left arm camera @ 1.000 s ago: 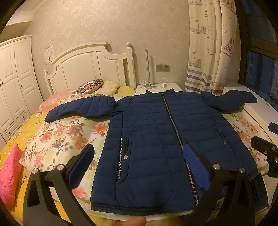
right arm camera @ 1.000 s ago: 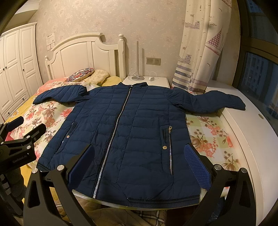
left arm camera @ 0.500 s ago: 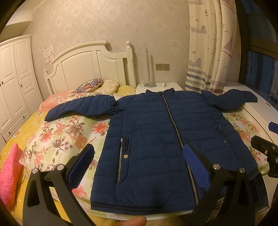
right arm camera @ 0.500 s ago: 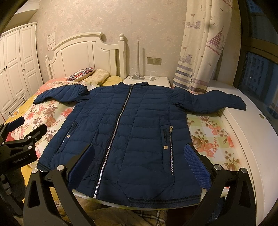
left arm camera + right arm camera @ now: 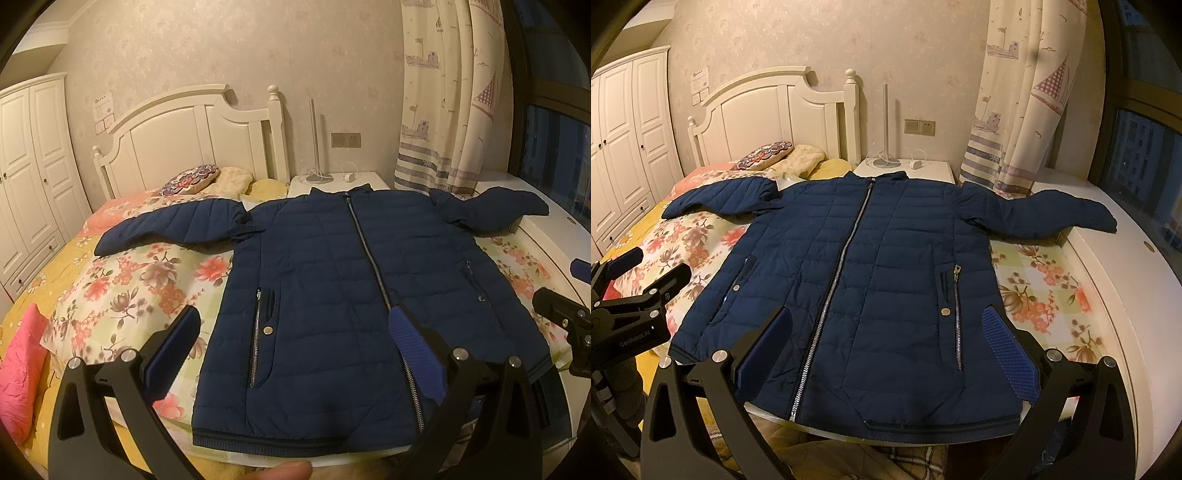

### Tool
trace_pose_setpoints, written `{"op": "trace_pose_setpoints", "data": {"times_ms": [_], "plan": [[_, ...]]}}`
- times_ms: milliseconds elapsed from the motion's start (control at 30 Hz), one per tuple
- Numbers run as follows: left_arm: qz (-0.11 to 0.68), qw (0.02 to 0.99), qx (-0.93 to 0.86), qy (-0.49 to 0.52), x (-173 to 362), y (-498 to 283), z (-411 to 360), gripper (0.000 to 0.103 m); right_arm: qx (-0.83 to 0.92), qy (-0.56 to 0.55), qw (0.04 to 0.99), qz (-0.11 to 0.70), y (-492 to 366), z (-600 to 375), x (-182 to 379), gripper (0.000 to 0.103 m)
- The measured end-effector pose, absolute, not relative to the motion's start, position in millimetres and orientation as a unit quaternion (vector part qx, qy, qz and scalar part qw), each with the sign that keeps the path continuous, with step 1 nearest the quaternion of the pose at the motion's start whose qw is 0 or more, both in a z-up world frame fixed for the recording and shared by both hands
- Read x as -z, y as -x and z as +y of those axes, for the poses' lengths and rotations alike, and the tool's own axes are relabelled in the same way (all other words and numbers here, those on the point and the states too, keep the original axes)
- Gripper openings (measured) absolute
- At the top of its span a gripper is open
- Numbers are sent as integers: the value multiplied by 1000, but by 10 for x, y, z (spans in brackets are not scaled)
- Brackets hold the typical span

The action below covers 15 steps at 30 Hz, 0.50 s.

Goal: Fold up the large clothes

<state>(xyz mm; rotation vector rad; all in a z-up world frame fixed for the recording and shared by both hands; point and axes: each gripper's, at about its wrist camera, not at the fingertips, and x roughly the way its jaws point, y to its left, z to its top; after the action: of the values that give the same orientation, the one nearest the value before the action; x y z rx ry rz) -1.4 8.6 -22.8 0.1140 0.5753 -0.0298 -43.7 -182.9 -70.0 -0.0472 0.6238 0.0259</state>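
A white wardrobe [image 5: 26, 177] stood at the far left, past the bed's left edge. A pink pillow [image 5: 18, 373] lay at the near left corner of the bed [image 5: 122, 295], whose floral cover showed bare beside it. The left gripper [image 5: 295, 354] hovered above the near edge of the bed with its jaws spread wide and nothing between them, one blue pad [image 5: 173, 354] over the floral cover and the other over the coat's zipper. The navy quilted jacket [image 5: 857, 280] lay flat and face up across the bed, zipped shut, collar toward the white headboard [image 5: 775, 114], hem along the near edge. Its left sleeve [image 5: 170, 229] stretched toward the bed's left side; its right sleeve [image 5: 1052, 218] reached over the right edge onto the white window ledge [image 5: 1137, 302]. The right gripper [image 5: 886, 350] hung over the hem, jaws likewise spread and empty. A nightstand [image 5: 905, 170] stood beyond the collar, and a sailboat-print curtain [image 5: 1027, 92] hung at the right.
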Motion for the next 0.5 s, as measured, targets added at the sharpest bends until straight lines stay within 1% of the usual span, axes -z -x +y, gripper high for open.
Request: {"op": "trace_pose_setpoints", "data": {"times_ms": [500], "plan": [[309,949,18,-56,292,-184,104,101,9,4,956,295,238,-2042,805,99]]}}
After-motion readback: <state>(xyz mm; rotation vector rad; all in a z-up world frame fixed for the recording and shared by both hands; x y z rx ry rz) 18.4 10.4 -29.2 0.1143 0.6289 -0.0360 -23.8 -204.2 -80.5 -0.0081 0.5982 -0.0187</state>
